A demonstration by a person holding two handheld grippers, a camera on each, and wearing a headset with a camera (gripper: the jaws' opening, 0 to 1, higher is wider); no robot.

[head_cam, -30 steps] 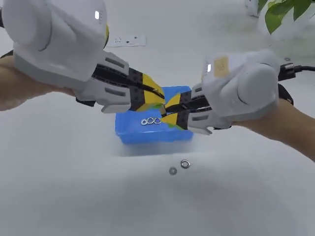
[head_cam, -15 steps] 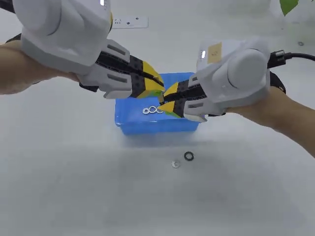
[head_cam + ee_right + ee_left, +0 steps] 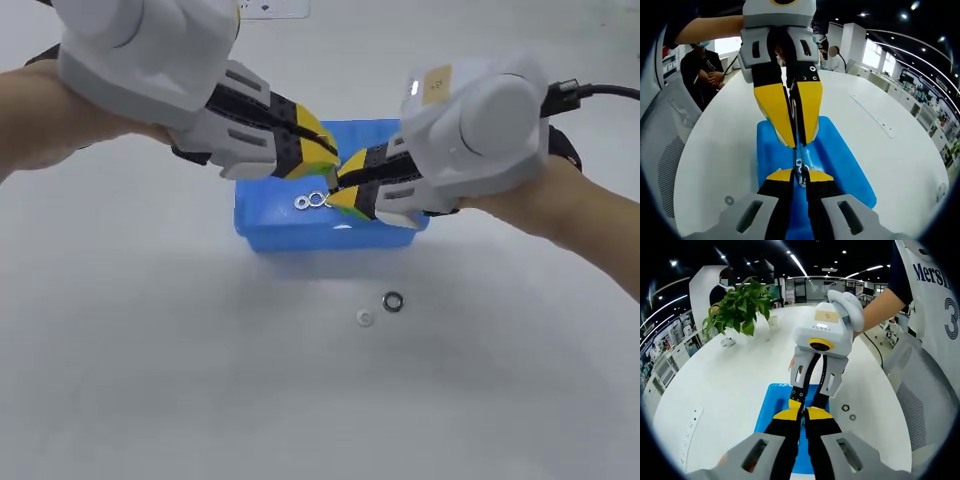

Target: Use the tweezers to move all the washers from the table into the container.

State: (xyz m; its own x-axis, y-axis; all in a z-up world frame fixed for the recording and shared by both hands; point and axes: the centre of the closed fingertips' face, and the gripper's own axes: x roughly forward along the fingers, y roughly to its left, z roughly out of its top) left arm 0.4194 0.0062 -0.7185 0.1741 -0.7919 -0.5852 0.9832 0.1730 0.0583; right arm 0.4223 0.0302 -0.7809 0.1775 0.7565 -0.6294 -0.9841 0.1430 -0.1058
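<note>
Over the shallow blue plastic container (image 3: 262,232), where shiny washers (image 3: 302,203) already lie, we have the right gripper (image 3: 338,195)'s jaws clamped on thin steel tweezers (image 3: 796,135) and the left gripper (image 3: 325,158)'s jaws together opposite, while a silver washer (image 3: 365,318) and a darker ring (image 3: 392,301) lie flat on the white counter (image 3: 150,350) just off the container's near wall, nearer the right gripper.

Jersey lettering: the person's white jersey with a dark sleeve (image 3: 926,302) says "Mersi" in dark blue, cut off at the picture's edge.
Jersey number: a big "3" sits under that, clipped too, so there could be more digits.
Gripper print: the right hand-held gripper (image 3: 806,399) has tiny grey letters under its square yellow sticker (image 3: 826,316). Starts "MER" I think, the rest is too small.
Sticker mark: can't read it.
White printed card (image 3: 275,8) on the white tabletop (image 3: 150,380): too blurry to read.
</note>
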